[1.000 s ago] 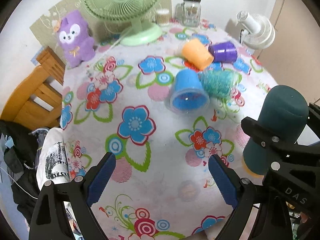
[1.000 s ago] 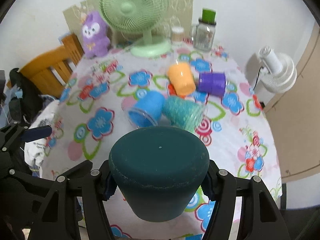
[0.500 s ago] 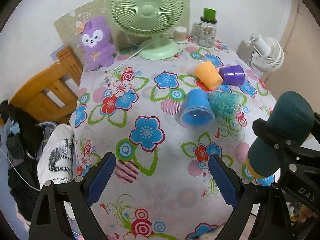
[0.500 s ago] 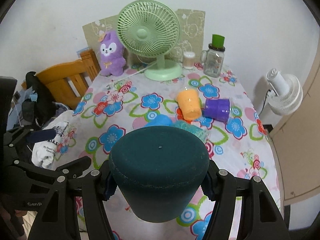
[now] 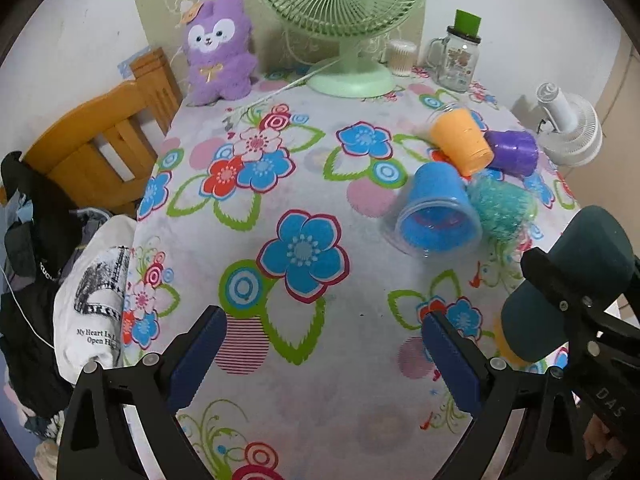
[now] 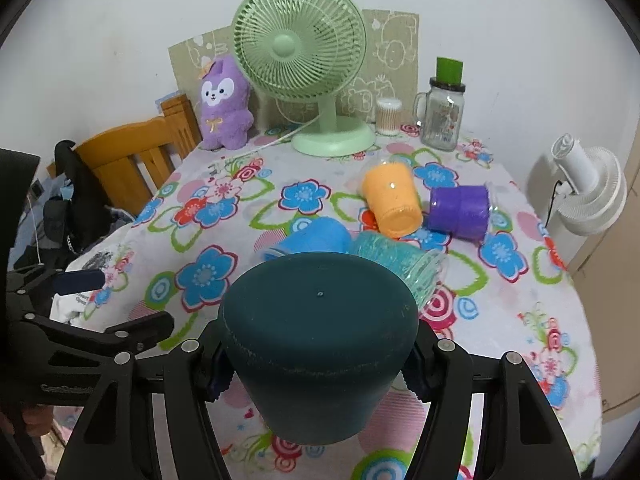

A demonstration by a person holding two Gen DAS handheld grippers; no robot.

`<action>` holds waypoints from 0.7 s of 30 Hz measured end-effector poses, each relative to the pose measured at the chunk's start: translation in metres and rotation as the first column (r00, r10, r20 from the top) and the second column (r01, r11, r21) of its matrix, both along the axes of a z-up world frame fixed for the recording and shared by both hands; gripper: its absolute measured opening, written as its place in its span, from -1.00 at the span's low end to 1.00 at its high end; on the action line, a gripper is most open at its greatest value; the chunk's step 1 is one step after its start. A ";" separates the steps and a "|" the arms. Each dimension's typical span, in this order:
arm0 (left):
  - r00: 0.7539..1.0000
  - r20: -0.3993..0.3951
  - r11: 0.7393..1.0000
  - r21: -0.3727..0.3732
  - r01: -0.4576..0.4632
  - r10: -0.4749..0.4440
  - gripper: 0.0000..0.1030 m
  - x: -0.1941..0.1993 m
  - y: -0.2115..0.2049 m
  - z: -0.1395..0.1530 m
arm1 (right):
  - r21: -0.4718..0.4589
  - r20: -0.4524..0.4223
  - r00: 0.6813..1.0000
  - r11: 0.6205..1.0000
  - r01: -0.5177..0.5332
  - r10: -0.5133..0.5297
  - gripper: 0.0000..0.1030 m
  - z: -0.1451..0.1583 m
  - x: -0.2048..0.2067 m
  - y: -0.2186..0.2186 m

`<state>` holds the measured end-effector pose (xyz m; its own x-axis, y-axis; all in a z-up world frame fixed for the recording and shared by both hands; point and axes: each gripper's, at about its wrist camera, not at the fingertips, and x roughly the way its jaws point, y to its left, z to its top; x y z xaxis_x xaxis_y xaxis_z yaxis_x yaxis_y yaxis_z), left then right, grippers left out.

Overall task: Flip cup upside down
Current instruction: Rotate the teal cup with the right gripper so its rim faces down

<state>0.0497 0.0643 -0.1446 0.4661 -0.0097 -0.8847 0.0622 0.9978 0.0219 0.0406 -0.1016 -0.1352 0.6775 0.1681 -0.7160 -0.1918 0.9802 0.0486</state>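
Left wrist view: left gripper (image 5: 322, 354), fingers (image 5: 198, 354) spread wide with nothing between them, poised above the flower-print worktop (image 5: 280, 184). At the right edge, the dark teal cup (image 5: 568, 288) is held off the worktop in the black frame of the right gripper (image 5: 560, 300), its closed base tilted up and away and a yellowish rim showing at its lower end. Beyond, four cups lie on their sides in a cluster: blue cup (image 5: 438, 210) with its mouth toward the camera, turquoise cup (image 5: 502, 206) touching its right side, orange cup (image 5: 460, 142) behind them, purple cup (image 5: 512, 152) just beside the orange one. At the back: green fan (image 5: 344, 20), purple plush toy (image 5: 220, 48), glass jar (image 5: 458, 60). A wooden chair (image 5: 108, 148) stands off the left edge of the worktop. Right wrist view: right gripper (image 6: 316, 364), fingers (image 6: 218, 372) closed against both sides of the dark teal cup (image 6: 318, 336), which fills the gap between them; its flat base faces the camera and its body tapers downward. The left gripper (image 6: 80, 284) shows at the left edge. The blue cup (image 6: 316, 236), turquoise cup (image 6: 396, 258), orange cup (image 6: 394, 200) and purple cup (image 6: 460, 212) lie just past the held cup. A white fan (image 6: 584, 196) stands beyond the right edge of the worktop (image 6: 520, 300).
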 end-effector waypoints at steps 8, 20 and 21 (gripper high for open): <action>1.000 -0.005 1.000 -0.024 -0.016 0.016 0.92 0.006 -0.002 -0.027 | 0.025 0.070 0.997 1.000 0.014 -0.016 0.33 -0.025 0.011 -0.005; 0.998 -0.048 0.999 -0.027 -0.043 0.041 0.92 0.006 0.008 -0.042 | -0.037 0.123 0.992 0.999 -0.022 0.026 0.33 -0.049 -0.003 0.010; 0.998 -0.050 0.999 -0.030 -0.044 0.042 0.92 0.006 0.009 -0.042 | -0.039 0.123 0.992 0.999 -0.021 0.026 0.34 -0.049 -0.004 0.010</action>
<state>0.0553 0.0733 -0.1868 0.4225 -0.0186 -0.9062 0.0195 0.9997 -0.0114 0.0367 -0.0914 -0.1844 0.7574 0.1592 -0.6332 -0.2169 0.9761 -0.0140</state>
